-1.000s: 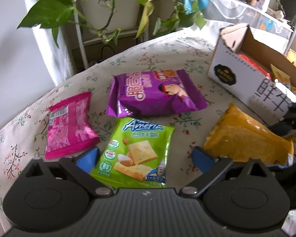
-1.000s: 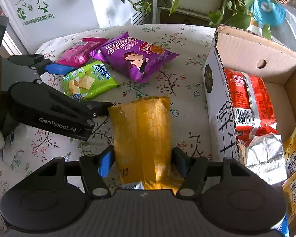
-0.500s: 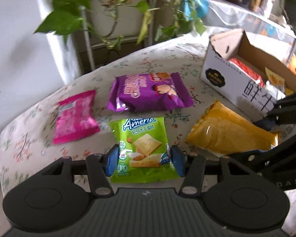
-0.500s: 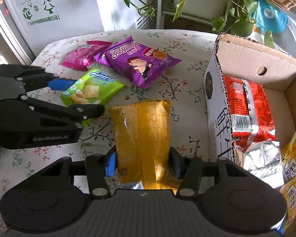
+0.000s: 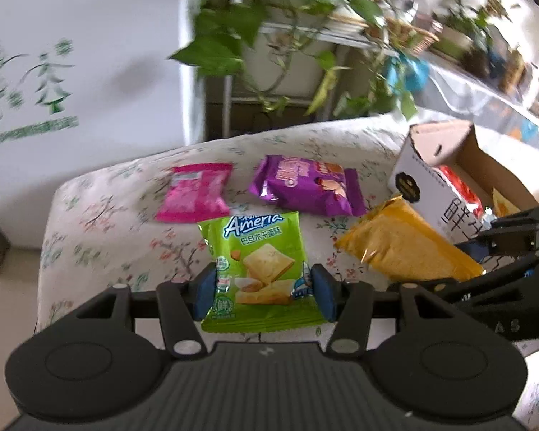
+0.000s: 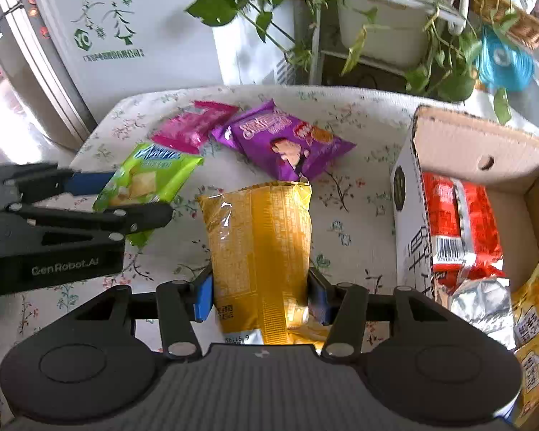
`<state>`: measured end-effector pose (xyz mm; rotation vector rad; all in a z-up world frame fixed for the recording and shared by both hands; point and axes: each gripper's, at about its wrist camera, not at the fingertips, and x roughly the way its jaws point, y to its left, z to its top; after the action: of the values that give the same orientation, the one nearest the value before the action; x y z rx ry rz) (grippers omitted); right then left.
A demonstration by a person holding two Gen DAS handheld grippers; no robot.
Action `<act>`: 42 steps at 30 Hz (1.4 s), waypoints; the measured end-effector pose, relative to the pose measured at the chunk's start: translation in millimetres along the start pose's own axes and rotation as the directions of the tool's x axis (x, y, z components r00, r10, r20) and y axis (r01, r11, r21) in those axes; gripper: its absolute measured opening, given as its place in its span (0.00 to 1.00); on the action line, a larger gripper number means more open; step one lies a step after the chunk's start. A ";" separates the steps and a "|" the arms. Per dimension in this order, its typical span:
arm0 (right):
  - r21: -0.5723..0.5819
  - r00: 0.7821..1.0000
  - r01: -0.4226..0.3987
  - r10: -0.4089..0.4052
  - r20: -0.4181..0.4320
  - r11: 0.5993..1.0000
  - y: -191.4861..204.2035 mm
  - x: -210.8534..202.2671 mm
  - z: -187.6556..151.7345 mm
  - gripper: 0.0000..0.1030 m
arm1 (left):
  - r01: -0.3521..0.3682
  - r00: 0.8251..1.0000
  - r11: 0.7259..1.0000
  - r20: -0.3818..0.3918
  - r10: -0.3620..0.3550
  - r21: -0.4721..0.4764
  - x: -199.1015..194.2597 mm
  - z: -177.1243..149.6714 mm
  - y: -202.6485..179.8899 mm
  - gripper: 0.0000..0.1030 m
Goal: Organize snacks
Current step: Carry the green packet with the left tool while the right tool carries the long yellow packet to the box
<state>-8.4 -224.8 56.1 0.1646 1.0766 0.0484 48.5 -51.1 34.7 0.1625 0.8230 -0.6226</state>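
My left gripper [image 5: 262,292] is shut on the green Ameria cracker packet [image 5: 258,251], held lifted off the floral tablecloth; it also shows in the right wrist view [image 6: 147,183]. My right gripper [image 6: 260,296] is shut on the yellow snack bag [image 6: 260,248], which also shows in the left wrist view [image 5: 406,248]. A pink packet [image 5: 196,197] and a purple packet [image 5: 309,190] lie on the cloth behind. The open cardboard box [image 6: 406,194] stands at the right and holds a red packet [image 6: 456,219], a silver one and yellow ones.
The table [image 6: 359,122] has a floral cloth and ends at the left and far sides. Potted plants on a metal stand [image 6: 377,25] hang over the far edge. A white appliance [image 6: 118,25] stands at the back left.
My left gripper closed on the green packet and lifted it, pulling back and up. My right gripper closed on the yellow bag and raised it slightly.
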 end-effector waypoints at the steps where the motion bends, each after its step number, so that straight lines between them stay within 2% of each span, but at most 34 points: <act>1: -0.002 1.000 -0.003 0.003 0.005 1.000 0.6 -1.5 0.6 0.57 | -0.014 1.000 1.000 0.008 0.015 -0.013 -3.8 -3.3 0.5 0.53; 6: -0.017 1.000 -0.017 0.017 0.021 1.000 4.8 -7.4 2.3 0.57 | -0.051 0.998 0.991 0.031 0.055 -0.124 -20.4 -20.9 6.2 0.53; 11: -0.047 0.999 -0.020 0.022 0.041 0.999 11.0 -14.3 1.0 0.57 | -0.088 0.995 0.967 0.033 0.098 -0.240 -32.8 -40.8 12.4 0.53; 20: -0.055 0.995 -0.037 0.042 0.093 0.998 11.5 -29.4 4.1 0.57 | -0.111 0.992 0.941 0.021 0.125 -0.321 -47.2 -55.2 2.6 0.53; 29: -0.019 0.982 -0.047 0.049 0.184 0.999 -2.9 -60.6 10.3 0.56 | -0.123 0.984 0.934 0.079 0.158 -0.337 -72.3 -41.4 -17.1 0.53; 34: 0.004 0.971 -0.050 0.047 0.236 0.999 -17.4 -81.2 14.9 0.56 | -0.105 0.985 0.933 0.092 0.144 -0.345 -77.7 -28.0 -31.4 0.53; 42: 0.087 0.951 -0.003 -0.024 0.308 0.996 -65.9 -115.3 14.3 0.56 | -0.038 0.991 0.949 0.113 0.077 -0.311 -76.0 -7.3 -69.3 0.53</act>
<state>-53.2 -305.1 152.9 0.2364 0.7667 -0.0333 -35.2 -70.1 91.9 -0.1365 0.7815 -0.4369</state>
